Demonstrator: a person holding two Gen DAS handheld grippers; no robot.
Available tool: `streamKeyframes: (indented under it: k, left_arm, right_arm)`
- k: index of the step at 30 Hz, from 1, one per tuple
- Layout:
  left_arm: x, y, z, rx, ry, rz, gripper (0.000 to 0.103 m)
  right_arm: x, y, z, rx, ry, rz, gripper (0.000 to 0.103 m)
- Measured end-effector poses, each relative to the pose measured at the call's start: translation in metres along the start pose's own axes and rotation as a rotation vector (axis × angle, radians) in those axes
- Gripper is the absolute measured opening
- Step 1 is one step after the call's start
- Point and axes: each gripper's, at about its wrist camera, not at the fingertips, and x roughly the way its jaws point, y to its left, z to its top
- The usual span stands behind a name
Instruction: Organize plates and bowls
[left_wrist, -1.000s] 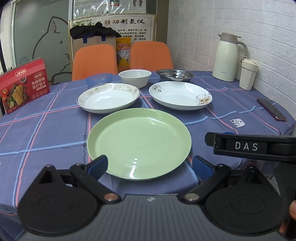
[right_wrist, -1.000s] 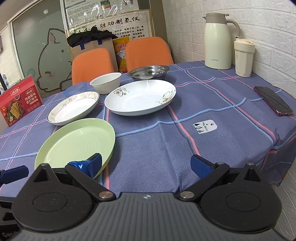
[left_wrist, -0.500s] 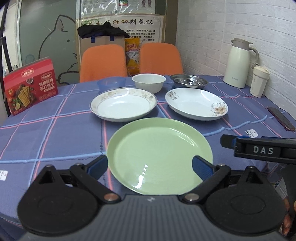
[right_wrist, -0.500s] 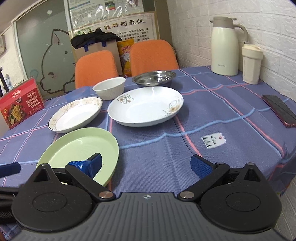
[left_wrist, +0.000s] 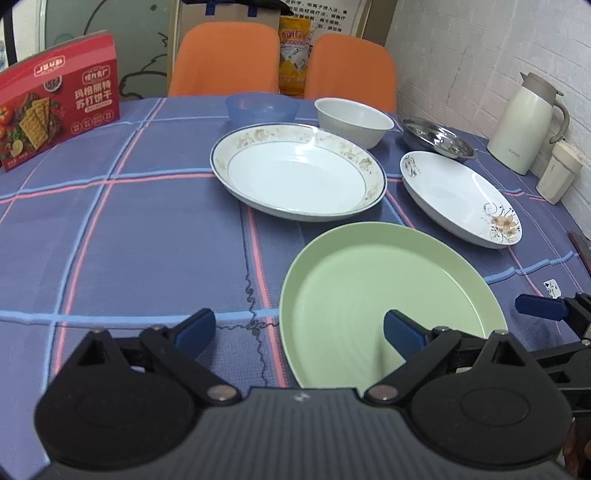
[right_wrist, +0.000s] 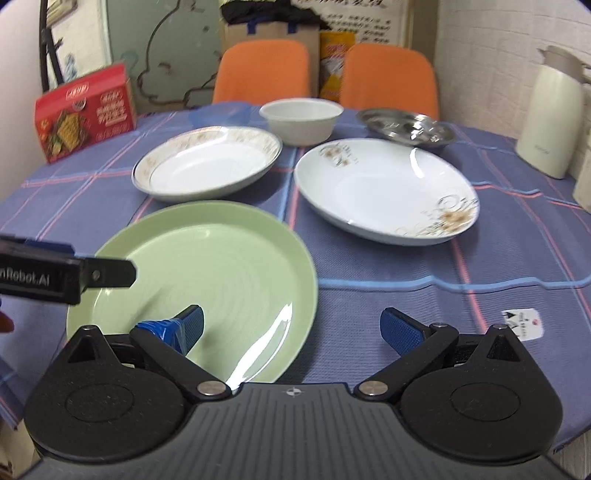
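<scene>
— Hovering level, your left gripper (left_wrist: 299, 332) gapes wide, one finger over the round pale-green plate (left_wrist: 384, 295)?
— Yes; your right gripper (right_wrist: 291, 326) likewise, unclenched, straddling its near-right rim on the plaid tablecloth (right_wrist: 406, 280).

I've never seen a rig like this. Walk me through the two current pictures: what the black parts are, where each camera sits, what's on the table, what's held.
No robot arm here: a person holds two hand grippers, each carrying a camera looking along its blue-tipped fingers. The left gripper and right gripper are both open and hold nothing.

On the checked tablecloth lie a green plate, a gold-rimmed plate, a flowered white plate, a white bowl, a blue bowl and a steel dish. A red box stands at the left.
</scene>
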Motion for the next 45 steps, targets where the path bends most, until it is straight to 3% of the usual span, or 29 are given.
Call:
streamKeyframes:
  k: [2,7,12,18,21,24,31,40,45]
  left_arm:
    - [0.004,0.000,0.001,0.013,0.010,-0.017,0.096]
    - [0.011,-0.001,0.001,0.041,0.021,-0.073,0.095]
    - [0.014,-0.007,0.002,0.083,0.024,-0.060,0.095]
    - [0.012,-0.013,-0.002,0.124,0.049,-0.035,0.094]
    - [0.011,-0.015,0.000,0.123,0.056,-0.033,0.086]
    - [0.009,-0.020,0.000,0.137,0.059,-0.055,0.062]
    - [-0.003,-0.019,-0.001,0.083,0.048,-0.022,0.061]
    - [-0.034,0.034,0.000,-0.004,0.018,0.094,0.061]
    - [-0.019,0.048,0.003,-0.023,0.039,0.101,0.061]
  right_arm:
    - [0.007,0.000,-0.002,0.011,0.014,0.040,0.091]
    - [0.004,0.000,-0.011,-0.037,-0.058,0.078,0.091]
    - [0.008,0.008,-0.005,-0.040,-0.051,0.075,0.091]
    - [0.009,0.017,-0.005,-0.097,-0.050,0.146,0.090]
    - [0.008,0.017,-0.004,-0.100,-0.040,0.142,0.089]
    - [0.007,0.023,-0.007,-0.107,-0.051,0.149,0.088]
    - [-0.006,0.040,-0.010,-0.090,-0.091,0.088,0.089]
    - [0.000,0.086,0.006,-0.136,-0.130,0.222,0.089]
    - [0.022,0.099,0.010,-0.156,-0.087,0.216,0.090]
